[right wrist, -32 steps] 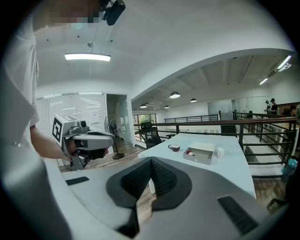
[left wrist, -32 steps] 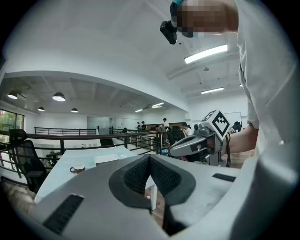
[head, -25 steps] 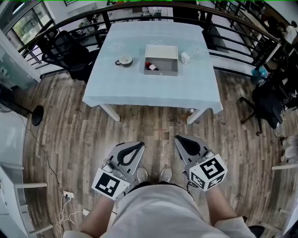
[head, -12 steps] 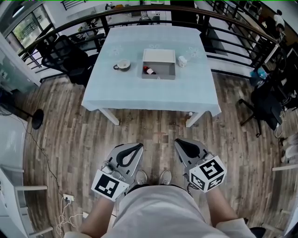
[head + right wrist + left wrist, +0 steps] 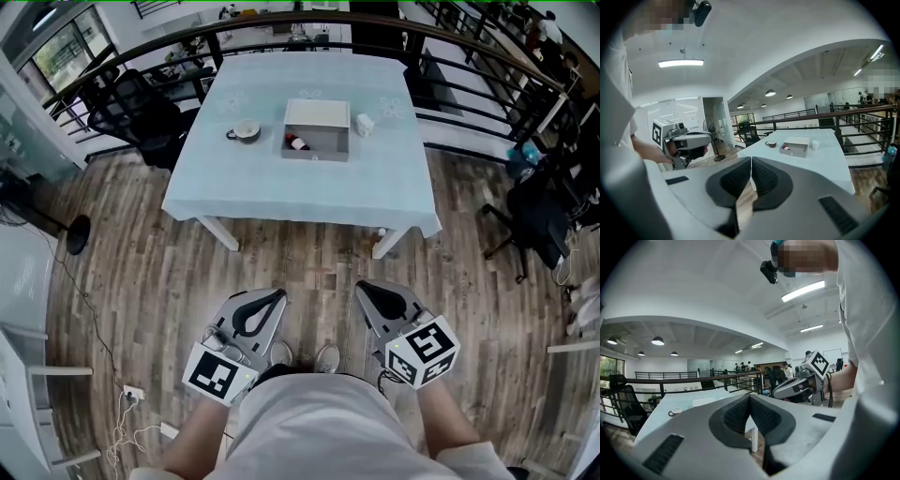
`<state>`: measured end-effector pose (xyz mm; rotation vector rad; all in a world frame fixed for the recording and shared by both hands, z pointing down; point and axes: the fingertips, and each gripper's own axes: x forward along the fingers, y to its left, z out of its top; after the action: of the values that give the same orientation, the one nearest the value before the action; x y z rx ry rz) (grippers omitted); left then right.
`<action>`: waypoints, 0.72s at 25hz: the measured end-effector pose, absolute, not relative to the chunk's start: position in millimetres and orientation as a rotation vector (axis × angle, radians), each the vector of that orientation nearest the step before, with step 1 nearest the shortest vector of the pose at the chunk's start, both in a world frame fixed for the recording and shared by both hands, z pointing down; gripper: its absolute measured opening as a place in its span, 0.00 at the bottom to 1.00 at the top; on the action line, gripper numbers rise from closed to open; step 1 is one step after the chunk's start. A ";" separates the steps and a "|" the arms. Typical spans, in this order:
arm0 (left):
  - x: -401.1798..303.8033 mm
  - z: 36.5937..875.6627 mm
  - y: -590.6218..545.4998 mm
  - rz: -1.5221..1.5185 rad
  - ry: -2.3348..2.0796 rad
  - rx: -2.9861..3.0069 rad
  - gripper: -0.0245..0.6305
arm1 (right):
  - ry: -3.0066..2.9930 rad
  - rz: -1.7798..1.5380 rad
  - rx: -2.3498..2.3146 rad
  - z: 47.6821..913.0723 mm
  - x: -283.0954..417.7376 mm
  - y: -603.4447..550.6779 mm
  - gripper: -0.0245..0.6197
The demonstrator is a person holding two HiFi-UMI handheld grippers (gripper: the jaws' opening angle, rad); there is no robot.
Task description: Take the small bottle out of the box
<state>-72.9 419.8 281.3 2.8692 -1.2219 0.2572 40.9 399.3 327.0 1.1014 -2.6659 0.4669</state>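
small bottle (image 5: 297, 143) in box (image 5: 323, 116) on table (image 5: 300, 192), cup (image 5: 247, 130) left

Counter (image 5: 300, 187) cloth: pale blue, faint white flower motifs. Box (image 5: 317, 148): grey walls, white lid panel. Small bottle (image 5: 297, 143): red, with a paler part. Cup (image 5: 246, 130), 9 o'clock of box: dark outside, pale inside. Small object (image 5: 365, 124), 3 o'clock of box: white. Floor (image 5: 141, 281): grey-brown wood planks. Left claw (image 5: 277, 295) and right claw (image 5: 364, 288): light grey shells, black pads. Marker cubes (image 5: 218, 372): white with black squares.
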 end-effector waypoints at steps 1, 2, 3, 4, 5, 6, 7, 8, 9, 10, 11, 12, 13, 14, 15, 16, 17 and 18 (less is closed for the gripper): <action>-71.4 281.1 419.9 0.263 -1.224 2.870 0.05 | -2.667 0.465 1.102 326.8 43.2 398.8 0.07; -70.5 281.2 419.9 0.269 -1.226 2.872 0.05 | -2.669 0.462 1.103 326.5 45.1 398.4 0.07; -69.9 281.2 419.6 0.272 -1.227 2.874 0.05 | -2.670 0.459 1.105 326.4 46.7 398.0 0.07; -69.0 280.9 419.1 0.268 -1.228 2.876 0.05 | -2.671 0.457 1.108 326.5 48.4 397.6 0.07; -68.0 280.9 418.6 0.263 -1.228 2.877 0.05 | -2.671 0.458 1.111 326.8 50.2 397.4 0.07; -67.4 281.9 418.0 0.263 -1.228 2.878 0.05 | -2.670 0.460 1.115 327.3 51.9 397.1 0.07; -66.9 283.3 417.2 0.267 -1.227 2.879 0.05 | -2.669 0.462 1.119 327.8 53.4 396.6 0.07; -66.3 284.3 415.8 0.269 -1.225 2.878 0.05 | -2.667 0.462 1.121 328.0 54.5 395.7 0.07; -65.3 284.7 413.8 0.267 -1.223 2.876 0.05 | -2.666 0.461 1.122 327.9 55.4 394.2 0.07; -63.8 284.3 411.2 0.258 -1.220 2.876 0.05 | -2.665 0.460 1.123 327.9 56.2 392.4 0.07; -62.3 283.5 408.4 0.247 -1.216 2.877 0.05 | -2.662 0.462 1.127 328.2 57.1 390.5 0.07; -61.0 282.9 405.7 0.237 -1.212 2.879 0.05 | -2.658 0.463 1.132 328.7 57.8 388.6 0.07; -60.3 282.7 403.1 0.230 -1.209 2.881 0.05 | -2.654 0.463 1.136 329.3 58.4 386.4 0.07; -60.1 282.9 400.3 0.226 -1.207 2.881 0.05 | -2.650 0.460 1.139 329.8 58.8 383.7 0.07; -60.3 283.7 397.1 0.226 -1.205 2.881 0.05 | -2.645 0.455 1.141 330.4 59.2 380.6 0.07; -60.9 285.2 393.7 0.230 -1.203 2.879 0.05 | -2.641 0.451 1.142 331.1 59.5 377.1 0.07; -61.9 287.4 389.7 0.240 -1.201 2.879 0.05 | -2.639 0.447 1.139 331.9 59.5 373.2 0.07; -63.0 289.7 385.2 0.252 -1.199 2.881 0.05 | -2.636 0.444 1.135 332.8 59.2 368.8 0.07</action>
<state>-63.0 385.2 289.7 2.8810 -1.1988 0.2520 59.2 368.8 332.8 1.1349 -2.6359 0.4435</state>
